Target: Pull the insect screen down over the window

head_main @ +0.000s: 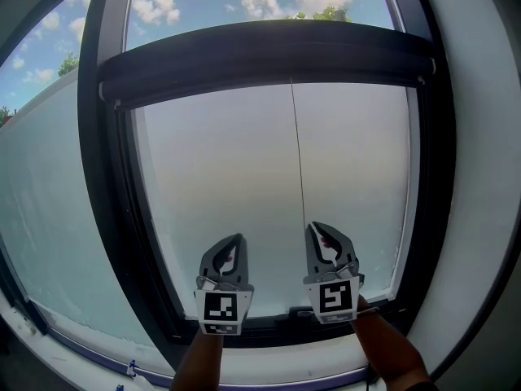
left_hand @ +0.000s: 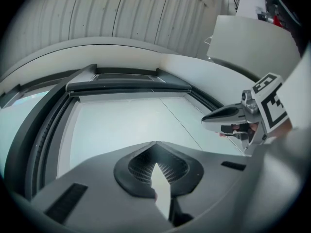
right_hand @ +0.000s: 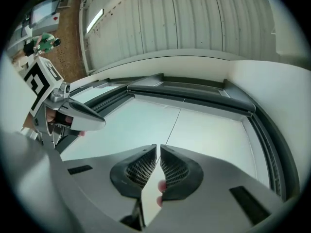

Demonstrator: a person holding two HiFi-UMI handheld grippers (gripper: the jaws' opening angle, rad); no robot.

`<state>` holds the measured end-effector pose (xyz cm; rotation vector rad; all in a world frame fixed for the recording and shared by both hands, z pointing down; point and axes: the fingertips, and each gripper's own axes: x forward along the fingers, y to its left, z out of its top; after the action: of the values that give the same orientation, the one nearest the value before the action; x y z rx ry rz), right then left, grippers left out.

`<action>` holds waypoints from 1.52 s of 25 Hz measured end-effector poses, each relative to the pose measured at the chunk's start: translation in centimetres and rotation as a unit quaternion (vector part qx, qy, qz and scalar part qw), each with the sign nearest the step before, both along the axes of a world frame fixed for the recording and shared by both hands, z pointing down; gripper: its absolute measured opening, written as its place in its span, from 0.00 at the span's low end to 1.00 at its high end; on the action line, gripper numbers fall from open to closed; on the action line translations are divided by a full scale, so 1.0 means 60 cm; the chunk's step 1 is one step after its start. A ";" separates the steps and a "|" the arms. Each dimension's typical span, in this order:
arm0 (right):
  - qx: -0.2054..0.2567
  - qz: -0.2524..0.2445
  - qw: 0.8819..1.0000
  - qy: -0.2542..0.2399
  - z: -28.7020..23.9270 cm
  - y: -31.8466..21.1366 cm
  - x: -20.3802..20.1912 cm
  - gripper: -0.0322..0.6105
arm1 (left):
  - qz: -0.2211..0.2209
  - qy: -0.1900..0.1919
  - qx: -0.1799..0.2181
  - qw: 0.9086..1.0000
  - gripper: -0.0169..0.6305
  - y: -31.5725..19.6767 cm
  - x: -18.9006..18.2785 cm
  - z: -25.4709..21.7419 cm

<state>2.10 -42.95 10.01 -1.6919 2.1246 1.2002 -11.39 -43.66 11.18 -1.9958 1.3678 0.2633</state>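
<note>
Left hand-held gripper point(head_main: 236, 239) and right hand-held gripper point(head_main: 314, 228), pressed together empty, sit well below the insect screen point(head_main: 269, 55).

dark win frame point(head_main: 102, 177), roller box point(head_main: 269, 55) up top

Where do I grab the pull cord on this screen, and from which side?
Probably the lower end of the pull cord, just above the right gripper. It hangs thin and straight down from the middle of the dark screen bar, so come from the room side, a jaw on each side. That gripper's jaws are together and need opening first.
</note>
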 end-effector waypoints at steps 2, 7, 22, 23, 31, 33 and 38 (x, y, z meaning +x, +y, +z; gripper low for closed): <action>0.012 0.011 1.000 0.014 -0.035 -0.002 -0.001 0.08 | -0.001 0.001 0.007 1.000 0.02 -0.002 0.004 -0.032; 0.040 0.044 0.998 0.034 -0.136 0.002 0.014 0.14 | -0.014 -0.003 0.044 0.999 0.02 0.004 0.011 -0.134; 0.089 0.172 0.952 0.239 -0.320 -0.040 -0.007 0.32 | -0.077 -0.085 0.082 0.990 0.02 -0.015 0.026 -0.231; 0.089 0.184 0.945 0.255 -0.330 -0.045 -0.010 0.33 | -0.079 -0.087 0.082 0.990 0.02 -0.016 0.027 -0.230; 0.071 0.277 0.898 0.335 -0.403 -0.083 0.008 0.35 | -0.139 -0.126 0.117 0.975 0.02 -0.033 0.019 -0.297; 0.068 0.295 0.887 0.348 -0.416 -0.088 0.013 0.37 | -0.181 -0.141 0.138 0.963 0.02 -0.036 0.006 -0.338; 0.062 0.335 0.864 0.371 -0.427 -0.100 0.027 0.37 | -0.256 -0.157 0.161 0.940 0.02 -0.045 -0.027 -0.430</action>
<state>3.75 -48.94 -15.60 -2.2380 1.6859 2.4600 -12.98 -46.36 -14.65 -1.2927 1.4667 -0.0687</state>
